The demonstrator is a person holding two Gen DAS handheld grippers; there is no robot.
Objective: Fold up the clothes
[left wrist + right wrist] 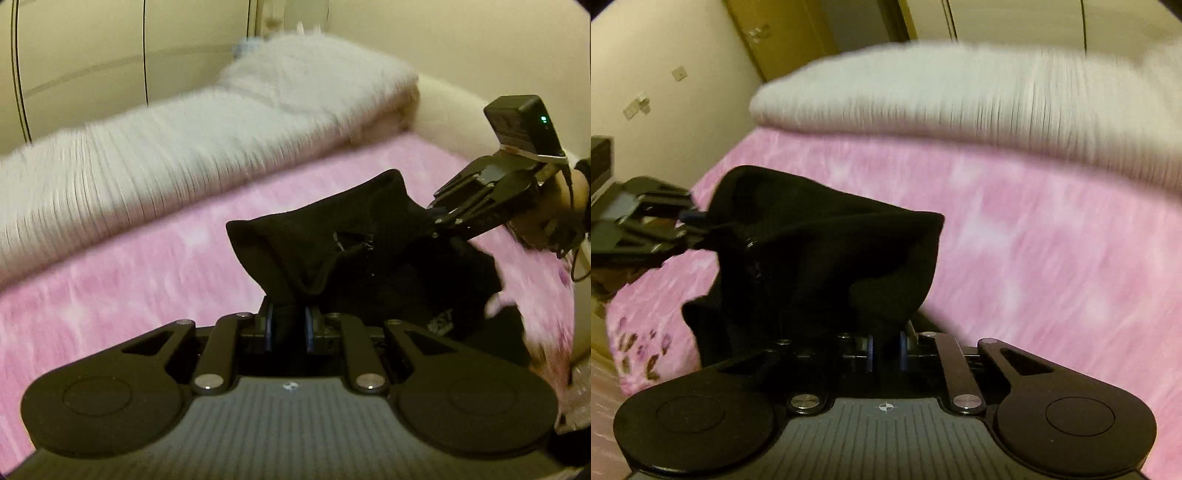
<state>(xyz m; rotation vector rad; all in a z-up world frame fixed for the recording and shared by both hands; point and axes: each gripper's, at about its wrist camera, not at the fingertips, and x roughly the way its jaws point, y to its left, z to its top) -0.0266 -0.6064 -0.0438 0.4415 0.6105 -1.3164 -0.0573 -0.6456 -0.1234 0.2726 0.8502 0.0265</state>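
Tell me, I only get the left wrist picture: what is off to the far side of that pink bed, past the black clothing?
Observer: A cream wall with small switch plates and a brownish door.
Operator: Does the other gripper really have the cloth?
Observer: Yes, the right gripper has the black garment bunched between its blue pads.
Operator: Any pattern on the pink blanket?
Observer: Dark flower-like prints near the pink blanket's corner.

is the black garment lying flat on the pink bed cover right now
No, the black garment hangs bunched between the left gripper and right gripper.
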